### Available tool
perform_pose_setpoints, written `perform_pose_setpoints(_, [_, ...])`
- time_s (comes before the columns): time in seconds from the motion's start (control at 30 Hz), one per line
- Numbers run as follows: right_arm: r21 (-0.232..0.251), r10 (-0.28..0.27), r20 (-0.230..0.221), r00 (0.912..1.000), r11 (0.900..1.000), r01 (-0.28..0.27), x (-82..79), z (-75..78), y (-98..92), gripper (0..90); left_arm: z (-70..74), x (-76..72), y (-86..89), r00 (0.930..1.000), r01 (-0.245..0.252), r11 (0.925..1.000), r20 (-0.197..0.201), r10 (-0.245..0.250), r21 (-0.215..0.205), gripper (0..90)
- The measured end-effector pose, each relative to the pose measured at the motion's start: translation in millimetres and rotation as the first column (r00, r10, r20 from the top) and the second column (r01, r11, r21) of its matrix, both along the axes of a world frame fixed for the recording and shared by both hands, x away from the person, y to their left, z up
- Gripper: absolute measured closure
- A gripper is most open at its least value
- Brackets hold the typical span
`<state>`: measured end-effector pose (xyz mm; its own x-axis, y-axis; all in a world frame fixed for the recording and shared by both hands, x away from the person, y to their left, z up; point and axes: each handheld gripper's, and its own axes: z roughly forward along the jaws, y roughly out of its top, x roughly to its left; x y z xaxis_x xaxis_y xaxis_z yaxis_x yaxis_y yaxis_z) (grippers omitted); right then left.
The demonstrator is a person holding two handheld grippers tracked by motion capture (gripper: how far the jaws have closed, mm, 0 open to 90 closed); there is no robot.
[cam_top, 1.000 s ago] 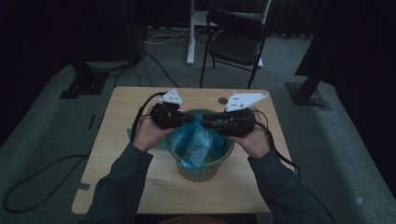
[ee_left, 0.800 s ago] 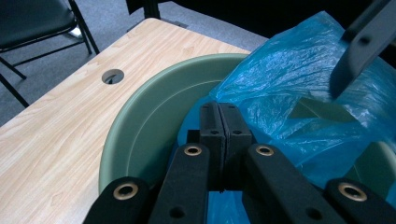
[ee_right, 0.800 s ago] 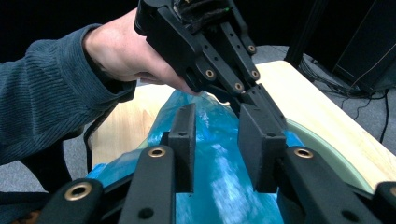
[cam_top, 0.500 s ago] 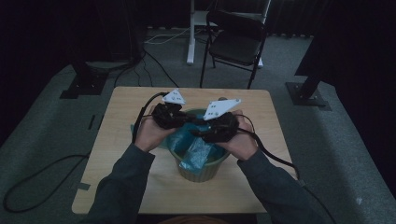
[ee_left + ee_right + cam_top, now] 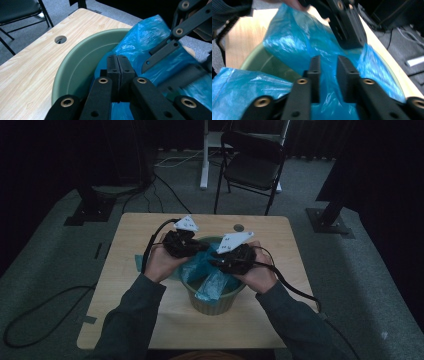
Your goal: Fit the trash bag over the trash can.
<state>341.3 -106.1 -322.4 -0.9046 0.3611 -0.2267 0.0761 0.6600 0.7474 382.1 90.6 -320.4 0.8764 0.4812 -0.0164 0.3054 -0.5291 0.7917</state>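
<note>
Two grippers line green bin (image 5: 215,302) with blue bag (image 5: 207,280): left gripper (image 5: 117,67) pressed together, apparently pinching film; right gripper (image 5: 329,72), jaws just closing, part-spread astride film; advice: draw film over rim.

A round green plastic bin (image 5: 215,302) stands on the pale wooden table (image 5: 125,270) before me. A crinkled blue plastic bag (image 5: 210,282) lies in it. A black folding chair (image 5: 252,167) stands behind the table.

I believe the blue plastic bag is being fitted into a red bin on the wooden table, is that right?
Not quite: the bin is green, not red, as the left gripper view shows. The blue plastic bag is indeed being fitted into it on the wooden table.
</note>
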Motion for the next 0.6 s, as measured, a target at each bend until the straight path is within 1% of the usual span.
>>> perform_pose_setpoints(0.03, [0.004,0.013,0.01,0.9999,1.0,-0.013,-1.3,0.9,0.8,67.1,0.0,0.2,-1.1,1.0,0.003,1.0,0.0,-0.003,0.002,89.3])
perform_pose_setpoints(0.13, [0.005,0.022,0.029,0.9993,1.0,-0.022,-3.4,2.3,2.8,63.9,0.6,0.1,-3.6,1.0,0.005,1.0,0.002,-0.005,0.001,89.3])
perform_pose_setpoints(0.17, [0.005,0.044,0.047,0.9979,0.999,-0.045,-6.1,3.2,5.1,63.8,0.8,-0.1,-4.0,1.0,0.004,1.0,0.002,-0.004,-0.003,89.3])
perform_pose_setpoints(0.2, [0.002,0.047,0.049,0.9977,0.999,-0.047,-6.6,3.1,6.1,63.2,1.2,-0.2,-4.3,1.0,0.005,1.0,0.002,-0.005,-0.005,89.3])
perform_pose_setpoints(0.23, [-0.008,0.049,0.056,0.9972,0.999,-0.049,-6.8,2.6,7.5,62.6,1.7,-0.2,-4.3,1.0,0.006,1.0,0.001,-0.006,-0.007,89.3])
perform_pose_setpoints(0.33, [-0.057,0.029,0.082,0.9963,0.998,-0.024,-6.1,-1.0,11.4,62.4,3.3,-0.2,-3.1,1.0,0.005,0.9998,-0.004,-0.005,-0.019,89.3])
perform_pose_setpoints(0.37, [-0.065,0.02,0.084,0.9962,0.998,-0.014,-5.4,-2.5,12.4,65.1,3.5,-0.2,-2.8,1.0,0.003,0.9997,-0.004,-0.003,-0.022,89.3])
perform_pose_setpoints(0.43, [-0.08,0.006,0.087,0.9962,0.997,0.001,-3.9,-4.3,13.4,76.1,4.0,0.2,-1.7,1.0,-0.004,0.9998,-0.003,0.004,-0.021,89.3])
perform_pose_setpoints(0.47, [-0.083,0.011,0.085,0.9963,0.997,-0.004,-4.2,-4.6,13.6,81.9,4.1,0.6,-1.0,1.0,-0.008,0.9997,-0.003,0.008,-0.022,89.3])
perform_pose_setpoints(0.5, [-0.083,0.011,0.085,0.9963,0.997,-0.004,-4.2,-4.6,13.6,81.9,4.1,0.6,-1.0,1.0,-0.008,0.9997,-0.003,0.008,-0.022,89.3])
perform_pose_setpoints(0.53, [-0.084,0.022,0.083,0.9963,0.996,-0.015,-5.1,-5.1,14.0,84.6,4.1,1.5,0.6,0.9998,-0.018,0.9995,-0.006,0.018,-0.027,89.3])
perform_pose_setpoints(0.57, [-0.106,0.038,0.078,0.9962,0.994,-0.03,-6.8,-6.8,14.7,87.5,4.0,1.9,1.4,0.9998,-0.021,0.9993,-0.005,0.021,-0.029,89.3])
perform_pose_setpoints(0.6, [-0.116,0.036,0.077,0.9964,0.993,-0.027,-7.8,-7.7,14.7,88.3,4.0,2.1,2.0,0.9997,-0.025,0.9992,-0.004,0.025,-0.03,89.3])
